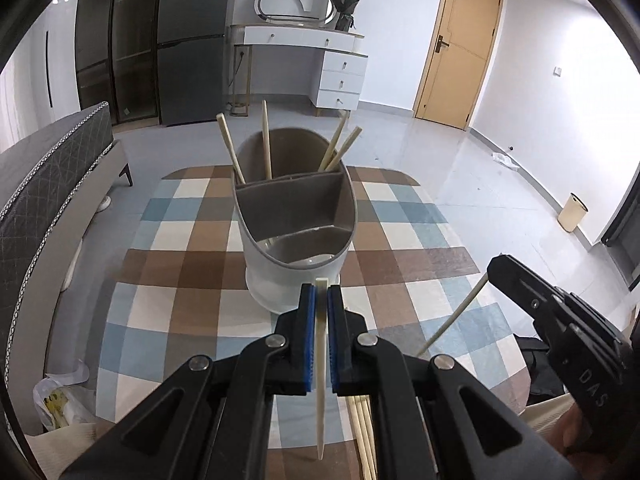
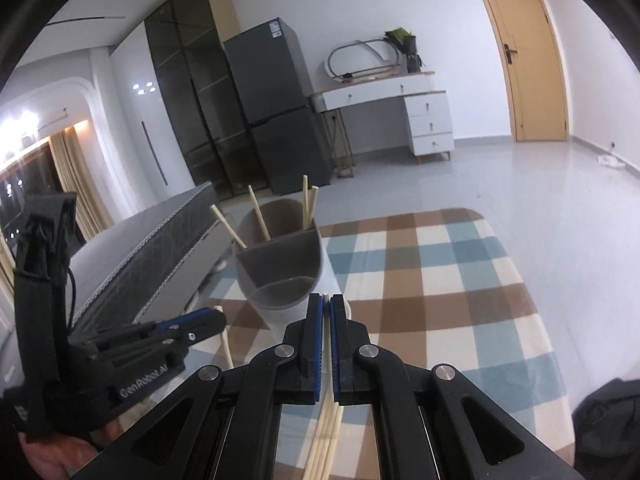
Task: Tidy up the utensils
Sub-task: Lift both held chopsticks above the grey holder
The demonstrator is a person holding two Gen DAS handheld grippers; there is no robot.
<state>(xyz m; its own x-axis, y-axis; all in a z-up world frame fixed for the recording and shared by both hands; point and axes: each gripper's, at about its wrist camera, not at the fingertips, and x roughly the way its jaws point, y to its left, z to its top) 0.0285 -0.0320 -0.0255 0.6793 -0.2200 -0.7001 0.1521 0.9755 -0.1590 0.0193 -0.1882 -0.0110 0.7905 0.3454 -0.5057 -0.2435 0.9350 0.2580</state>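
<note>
Currently, a single pale chopstick (image 1: 320,364) is pinched between the blue pads of the left gripper (image 1: 321,300), its square end protruding just above the fingertips and its pointed end hanging below them. A second chopstick (image 2: 327,344) is clamped between the pressed-together pads of the right gripper (image 2: 326,305); in the left wrist view it is seen slanting down from that gripper over the cloth. A grey oval utensil holder (image 1: 294,220), divided into compartments, is seen standing upright on the checked tablecloth (image 1: 180,280), just beyond both sets of fingertips. Four chopsticks (image 1: 266,144) are seen leaning in the far compartment; the middle compartment is seen without contents, and something shiny is glimpsed in the near one, too hidden to be identified. Further loose chopsticks (image 1: 362,436) are seen lying together on the cloth beneath the grippers. A fridge (image 2: 276,108), a white dressing table (image 1: 320,64) and a wooden door (image 1: 460,44) are noted across the room
</note>
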